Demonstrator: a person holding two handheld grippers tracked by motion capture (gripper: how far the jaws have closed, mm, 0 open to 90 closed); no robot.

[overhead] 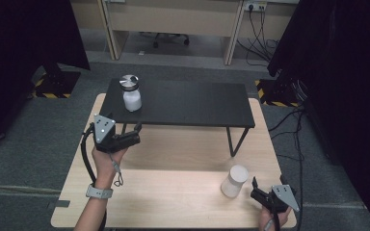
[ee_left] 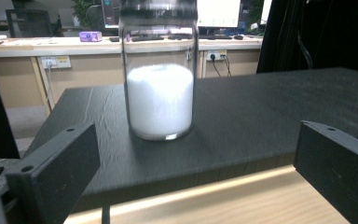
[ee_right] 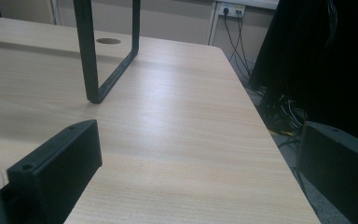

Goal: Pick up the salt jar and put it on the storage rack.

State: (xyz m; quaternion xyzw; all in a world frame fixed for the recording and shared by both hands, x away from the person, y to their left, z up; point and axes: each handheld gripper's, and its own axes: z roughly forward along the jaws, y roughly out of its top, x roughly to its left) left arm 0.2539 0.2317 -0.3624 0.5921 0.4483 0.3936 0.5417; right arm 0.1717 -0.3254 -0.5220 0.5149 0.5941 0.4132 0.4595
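The high view looks forward and down from above the person's side, taking in the whole wooden counter [overhead: 173, 192] and the black shelf [overhead: 183, 103] standing on it. The left gripper view sits low and close at the shelf's front edge, facing a glass jar of white powder [ee_left: 158, 93] near its lens; the high view shows the same jar. The right gripper view skims low over the counter, facing the shelf's leg [ee_right: 91, 56] and the counter's far right edge.
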